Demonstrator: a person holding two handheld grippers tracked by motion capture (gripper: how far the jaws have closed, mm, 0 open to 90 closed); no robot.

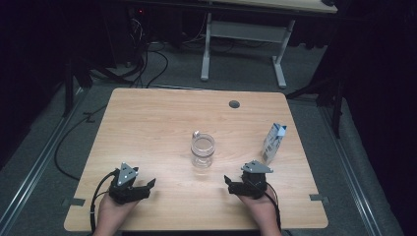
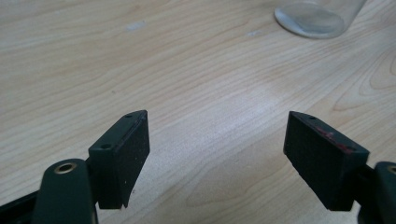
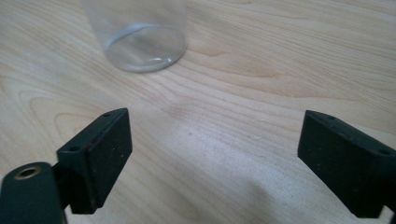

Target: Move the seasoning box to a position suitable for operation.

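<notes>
- Left gripper and right gripper both had jaws spread wide, nothing between them, resting low at the table's near edge.
- Glass jar stood upright mid-table, between and beyond both grippers.
- Risk: clear, smooth jar could slip or tip if nudged off-centre.
- Carton stood upright near the right edge; a careless right-hand sweep could topple it.
- Carton's print was too small to read.

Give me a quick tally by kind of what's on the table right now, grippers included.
Clear glass jar: 1
Small carton: 1
Grippers: 2, the left gripper and the right gripper, both open and holding nothing
Total: 4
</notes>
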